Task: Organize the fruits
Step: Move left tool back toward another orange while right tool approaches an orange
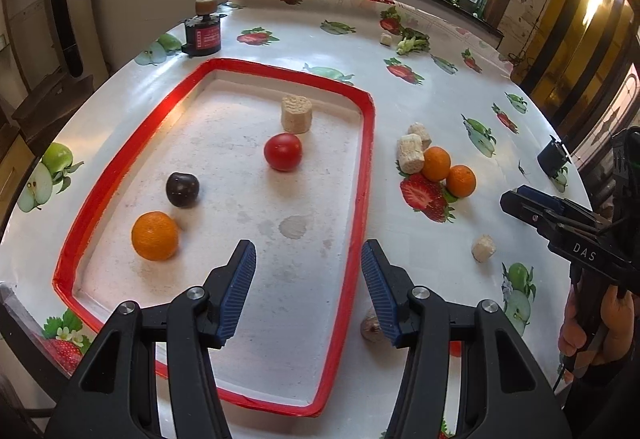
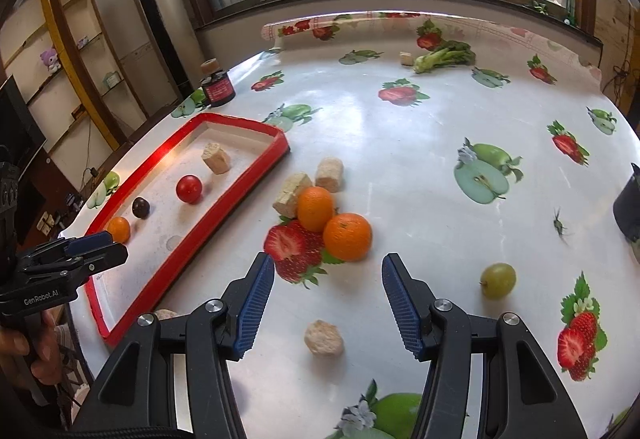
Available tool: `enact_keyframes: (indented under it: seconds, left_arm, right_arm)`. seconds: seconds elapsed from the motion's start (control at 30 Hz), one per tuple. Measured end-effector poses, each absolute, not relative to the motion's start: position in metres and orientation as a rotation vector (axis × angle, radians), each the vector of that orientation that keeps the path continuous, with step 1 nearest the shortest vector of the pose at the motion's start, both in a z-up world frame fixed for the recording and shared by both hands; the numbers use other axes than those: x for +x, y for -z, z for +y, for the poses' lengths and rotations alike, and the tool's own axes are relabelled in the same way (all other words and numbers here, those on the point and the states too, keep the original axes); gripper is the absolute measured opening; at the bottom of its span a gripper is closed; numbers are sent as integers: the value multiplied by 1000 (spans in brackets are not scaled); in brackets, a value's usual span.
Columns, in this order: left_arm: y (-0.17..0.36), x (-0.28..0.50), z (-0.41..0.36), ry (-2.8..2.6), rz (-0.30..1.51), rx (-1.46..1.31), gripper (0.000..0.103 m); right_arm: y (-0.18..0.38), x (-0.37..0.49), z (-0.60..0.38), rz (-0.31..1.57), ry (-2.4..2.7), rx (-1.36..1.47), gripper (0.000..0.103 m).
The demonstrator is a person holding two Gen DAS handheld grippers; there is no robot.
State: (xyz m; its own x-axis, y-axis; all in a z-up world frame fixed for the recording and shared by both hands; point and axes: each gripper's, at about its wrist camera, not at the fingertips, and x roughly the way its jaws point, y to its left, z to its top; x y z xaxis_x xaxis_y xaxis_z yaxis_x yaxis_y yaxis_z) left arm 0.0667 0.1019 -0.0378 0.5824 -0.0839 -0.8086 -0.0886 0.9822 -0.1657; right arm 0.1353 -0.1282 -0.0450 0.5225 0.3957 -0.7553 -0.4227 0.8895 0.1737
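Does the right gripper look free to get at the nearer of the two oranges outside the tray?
Probably yes. The right gripper is open and empty, and the nearer orange lies just ahead of its fingertips. A second orange touches it behind, but the near side is bare.

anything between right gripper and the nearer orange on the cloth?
Nothing real: between right gripper and nearer orange there is only tablecloth, shown in the right wrist view.

Orange (image 1: 155, 235), plum (image 1: 182, 189), tomato (image 1: 283, 151) in tray (image 1: 362, 175) (two oranges (image 2: 347, 236) outside).
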Motion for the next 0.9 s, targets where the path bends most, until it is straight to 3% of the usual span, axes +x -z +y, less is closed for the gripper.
enact_keyframes:
  seconds: [0.63, 0.73, 0.9]
  left_arm:
    - [45, 97, 28, 130, 998, -108, 53]
    - [48, 102, 25, 136, 1004, -101, 53]
    - [52, 114, 23, 147, 1021, -105, 53]
  right_arm:
    - [57, 144, -143, 914, -515, -14, 57]
    - [61, 152, -133, 926, -542, -23, 50]
    - [75, 172, -113, 962, -567, -48, 46]
